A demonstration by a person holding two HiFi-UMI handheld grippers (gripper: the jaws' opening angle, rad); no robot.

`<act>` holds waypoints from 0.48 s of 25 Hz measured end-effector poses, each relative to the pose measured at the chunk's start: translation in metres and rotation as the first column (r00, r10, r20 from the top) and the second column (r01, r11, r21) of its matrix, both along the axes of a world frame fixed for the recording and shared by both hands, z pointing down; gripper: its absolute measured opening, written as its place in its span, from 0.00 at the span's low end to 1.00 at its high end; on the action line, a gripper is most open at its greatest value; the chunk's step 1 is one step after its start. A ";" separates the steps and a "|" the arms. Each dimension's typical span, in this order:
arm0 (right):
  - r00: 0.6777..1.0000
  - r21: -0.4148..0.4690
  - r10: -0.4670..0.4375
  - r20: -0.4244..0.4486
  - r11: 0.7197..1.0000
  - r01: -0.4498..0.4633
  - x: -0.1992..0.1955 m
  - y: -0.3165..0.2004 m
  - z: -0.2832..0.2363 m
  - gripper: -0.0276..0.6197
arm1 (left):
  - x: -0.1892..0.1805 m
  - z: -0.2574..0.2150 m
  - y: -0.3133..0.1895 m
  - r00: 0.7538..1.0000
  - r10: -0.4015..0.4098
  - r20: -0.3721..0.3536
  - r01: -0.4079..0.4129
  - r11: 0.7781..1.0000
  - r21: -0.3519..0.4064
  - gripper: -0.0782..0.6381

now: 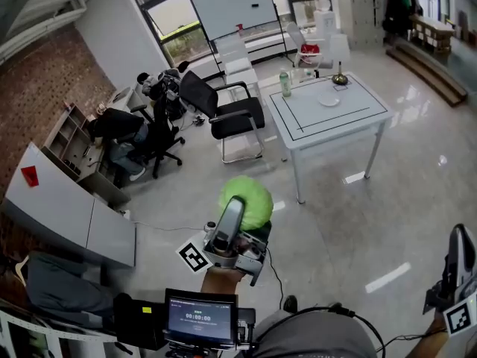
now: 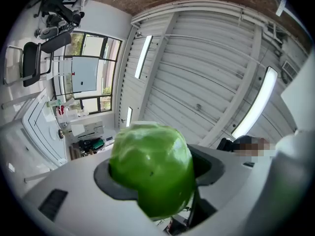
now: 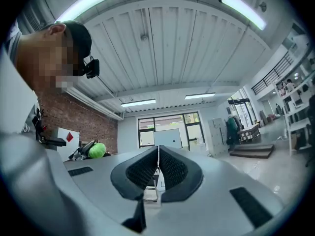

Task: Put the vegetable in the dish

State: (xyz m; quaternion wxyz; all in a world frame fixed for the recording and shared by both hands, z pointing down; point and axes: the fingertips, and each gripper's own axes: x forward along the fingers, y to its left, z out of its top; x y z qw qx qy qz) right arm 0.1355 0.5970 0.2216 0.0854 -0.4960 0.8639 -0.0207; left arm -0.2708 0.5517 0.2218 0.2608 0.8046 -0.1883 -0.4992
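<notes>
Head view first: the left gripper [image 1: 237, 213] is raised in front of the person, forearm reaching up from the bottom of the frame, nose tilted upward. It has the round green vegetable [image 1: 252, 196] clamped at its tip, up in the air over the grey floor. The dish [image 1: 329, 101] sits on the white table [image 1: 350, 118], well apart from the vegetable. The right gripper [image 1: 460, 239] hangs at the lower right edge, marker cube beneath it, carrying nothing.

Left gripper view: the vegetable fills the middle, both jaws pressed against its sides, ceiling panels and strip lights behind.

Right gripper view: the ribbed pads [image 3: 142, 171] meet with nothing between them. This gripper looks across the room toward the windows, with the green vegetable small at far left.
</notes>
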 end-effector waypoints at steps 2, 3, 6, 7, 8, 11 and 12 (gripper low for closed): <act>1.000 0.002 -0.011 -0.001 1.000 0.011 0.009 -0.003 -0.002 0.06 | 0.015 0.000 -0.003 1.000 0.002 0.012 -0.002 1.000 -0.003 0.52; 1.000 0.003 -0.014 0.007 1.000 0.014 0.014 -0.005 -0.003 0.06 | 0.022 -0.001 -0.004 1.000 0.003 0.016 -0.003 1.000 -0.003 0.52; 0.999 0.016 -0.016 0.036 1.000 0.016 0.034 -0.010 -0.008 0.06 | 0.043 -0.001 -0.012 1.000 0.003 0.019 -0.003 1.000 -0.007 0.52; 0.999 0.020 -0.017 0.041 1.000 0.016 0.042 -0.012 -0.009 0.06 | 0.052 0.001 -0.014 1.000 0.003 0.019 -0.003 1.000 -0.013 0.52; 0.999 0.022 -0.018 0.044 1.000 0.017 0.049 -0.013 -0.009 0.06 | 0.060 0.003 -0.016 1.000 0.005 0.019 -0.005 1.000 -0.020 0.52; 0.999 0.014 -0.029 0.045 0.999 0.028 0.069 -0.020 -0.006 0.06 | 0.084 0.011 -0.019 1.000 0.009 0.023 -0.008 0.999 -0.039 0.52; 0.999 0.011 -0.035 0.041 0.999 0.035 0.074 -0.022 -0.004 0.06 | 0.092 0.013 -0.019 1.000 0.009 0.027 -0.008 0.999 -0.043 0.52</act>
